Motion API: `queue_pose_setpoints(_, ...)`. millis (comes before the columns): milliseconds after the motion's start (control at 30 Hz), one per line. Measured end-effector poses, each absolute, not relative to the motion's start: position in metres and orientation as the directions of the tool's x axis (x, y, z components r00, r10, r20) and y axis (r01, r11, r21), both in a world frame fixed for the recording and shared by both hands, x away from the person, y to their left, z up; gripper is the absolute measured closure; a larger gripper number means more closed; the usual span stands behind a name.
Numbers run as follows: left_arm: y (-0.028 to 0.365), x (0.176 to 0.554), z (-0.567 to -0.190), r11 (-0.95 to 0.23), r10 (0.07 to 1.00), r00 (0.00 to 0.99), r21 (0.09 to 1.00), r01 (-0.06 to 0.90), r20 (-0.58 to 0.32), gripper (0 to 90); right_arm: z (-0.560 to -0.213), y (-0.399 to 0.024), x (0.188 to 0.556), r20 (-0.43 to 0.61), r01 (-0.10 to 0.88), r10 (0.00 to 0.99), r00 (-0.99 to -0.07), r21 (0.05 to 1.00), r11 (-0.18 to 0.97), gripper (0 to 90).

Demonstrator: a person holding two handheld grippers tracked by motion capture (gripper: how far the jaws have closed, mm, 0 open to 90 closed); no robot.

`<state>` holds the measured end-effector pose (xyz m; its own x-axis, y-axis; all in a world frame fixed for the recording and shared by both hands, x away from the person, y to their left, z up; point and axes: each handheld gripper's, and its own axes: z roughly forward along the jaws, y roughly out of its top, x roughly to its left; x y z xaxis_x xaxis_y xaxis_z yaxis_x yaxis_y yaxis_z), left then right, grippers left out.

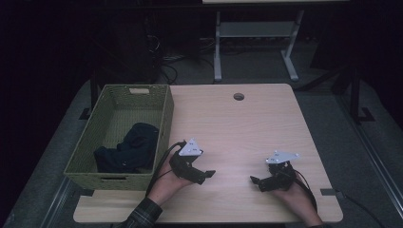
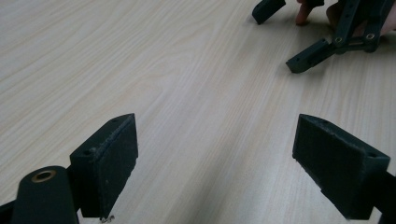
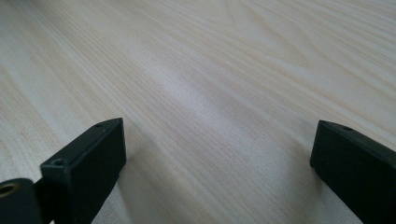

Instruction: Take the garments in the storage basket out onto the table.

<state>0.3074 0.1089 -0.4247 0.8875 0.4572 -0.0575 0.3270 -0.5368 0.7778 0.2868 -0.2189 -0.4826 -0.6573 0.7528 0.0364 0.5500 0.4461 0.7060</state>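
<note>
At the far left of the wooden surface [image 1: 247,123] stands a green woven basket [image 1: 164,123], and a dark cloth [image 1: 128,149] lies bunched inside it, toward its near right corner (folds too dark to read). Just right of the basket's near right corner, the left gripper [image 1: 205,175] rests low over the surface in the person's left hand [image 1: 166,183], its grey three-cornered plate up and its fingers pointing away from the basket toward the other gripper. The cloth sits behind those fingers, on the far side of the basket wall, apart from them and not touched. In the left gripper view, the fingers [image 2: 109,163] stand wide apart with bare wood grain between them, nothing gripped; the right gripper [image 2: 280,35] appears beyond them at the upper right, also spread. Farther right of the basket, well apart from it, the right gripper [image 1: 256,183] lies in the person's right hand [image 1: 294,194], its fingers pointing back toward the basket and facing the left gripper across a stretch of bare surface. In the right gripper view, its fingers [image 3: 88,163] are likewise spread wide over plain wood, holding nothing. The cloth lies well away from this pair, with the left gripper and the basket wall between.
</note>
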Motion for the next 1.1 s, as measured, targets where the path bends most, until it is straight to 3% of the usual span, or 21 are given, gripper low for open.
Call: queue_pose_setpoints(1100, 0.109, 0.310, -0.398, -0.550, 0.427, 0.901, 0.769, 0.328, -0.078, 13.8, -0.483, -0.219, 0.287, 0.036, 0.550, 0.753, -0.657, 0.707, 0.446, 3.2)
